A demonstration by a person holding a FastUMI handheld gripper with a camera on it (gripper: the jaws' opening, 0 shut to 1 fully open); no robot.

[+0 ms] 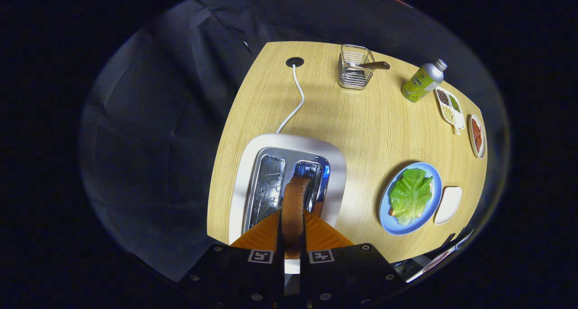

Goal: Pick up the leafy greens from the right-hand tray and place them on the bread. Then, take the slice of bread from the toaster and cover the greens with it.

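I have the gripper point(292, 230) pinching the bread slice point(294, 209) edge-on between both fingers, just above the toaster point(253, 164), while right of the toaster the greens point(410, 195) lie on bread on the plate point(385, 209).

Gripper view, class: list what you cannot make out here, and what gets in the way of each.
- Bread slice held in the tool: its lower end, hidden between the fingers.
- Bread on the blue plate: mostly covered by the leafy greens.
- Divided dish and small dish: contents too small to identify.
- Toaster: its near end, hidden behind the tool.
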